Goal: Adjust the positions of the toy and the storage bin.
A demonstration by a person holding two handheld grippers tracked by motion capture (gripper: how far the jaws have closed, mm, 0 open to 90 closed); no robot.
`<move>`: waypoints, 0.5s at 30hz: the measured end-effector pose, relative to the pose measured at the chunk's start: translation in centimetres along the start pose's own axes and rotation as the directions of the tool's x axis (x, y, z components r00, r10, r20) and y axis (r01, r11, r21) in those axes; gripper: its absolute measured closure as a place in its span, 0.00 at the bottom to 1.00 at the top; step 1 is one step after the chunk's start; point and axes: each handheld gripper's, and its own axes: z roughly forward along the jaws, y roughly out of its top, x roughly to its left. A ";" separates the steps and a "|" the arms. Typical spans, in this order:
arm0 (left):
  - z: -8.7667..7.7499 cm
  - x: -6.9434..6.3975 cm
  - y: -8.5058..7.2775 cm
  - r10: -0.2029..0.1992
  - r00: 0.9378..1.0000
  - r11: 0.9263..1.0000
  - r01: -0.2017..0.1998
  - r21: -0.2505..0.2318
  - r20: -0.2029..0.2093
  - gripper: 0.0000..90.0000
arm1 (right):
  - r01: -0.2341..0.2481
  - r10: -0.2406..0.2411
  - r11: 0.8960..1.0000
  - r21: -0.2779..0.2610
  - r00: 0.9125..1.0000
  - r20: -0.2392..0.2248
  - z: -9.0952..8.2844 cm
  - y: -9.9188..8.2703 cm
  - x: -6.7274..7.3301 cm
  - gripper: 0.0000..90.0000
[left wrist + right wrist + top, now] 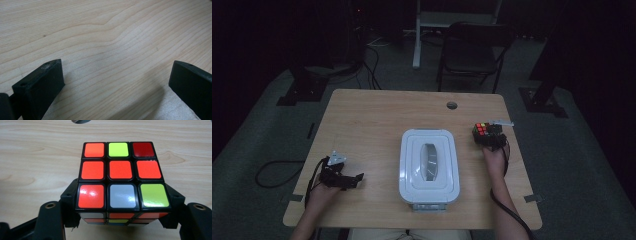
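Fingers of the right gripper are clamped on a puzzle cube — one black pad presses each side of its lower layer, and the cube stands between them with its top face turned toward that gripper's camera. That face reads, from the far row to the row nearest the fingers: orange, yellow-green, dark red; three orange; orange, white, yellow-green. In the high view the right gripper sits near the tabletop's right edge with the cube at its tip, just beyond the hand that holds it. A round hole in the tabletop lies well beyond the fingers, past the cube.

Left gripper fingers stand wide apart with nothing between them — bare wood grain of the tabletop shows in the gap and ahead of the tips. One finger rises at the lower left of that view, the other at the lower right.

Between the two grippers, well apart from both sets of fingers, a white lidded box rests on the tabletop, a grey handle lying in the recess of its lid.
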 end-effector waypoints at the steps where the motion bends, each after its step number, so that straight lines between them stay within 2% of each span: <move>1: 0.0 0.0 0.0 0.004 1.000 1.000 -0.004 0.002 -0.002 0.01 | 0.013 -0.013 1.000 0.001 1.000 0.003 -0.4 -0.1 0.0 0.38; 3: 0.1 -0.2 0.0 0.009 1.000 1.000 -0.009 0.006 -0.011 0.01 | 0.035 -0.035 0.999 0.002 0.999 -0.002 -1.2 -0.5 0.1 0.38; 6: 0.2 -0.5 0.1 0.041 0.999 0.999 -0.040 0.022 -0.033 0.01 | 0.061 -0.061 0.998 0.001 0.998 0.001 -2.2 -1.0 0.2 0.38; 15: 0.2 -0.6 0.1 0.032 0.999 0.999 -0.031 0.022 -0.042 0.01 | 0.074 -0.075 0.997 -0.018 0.997 -0.015 -5.6 -3.0 0.1 0.38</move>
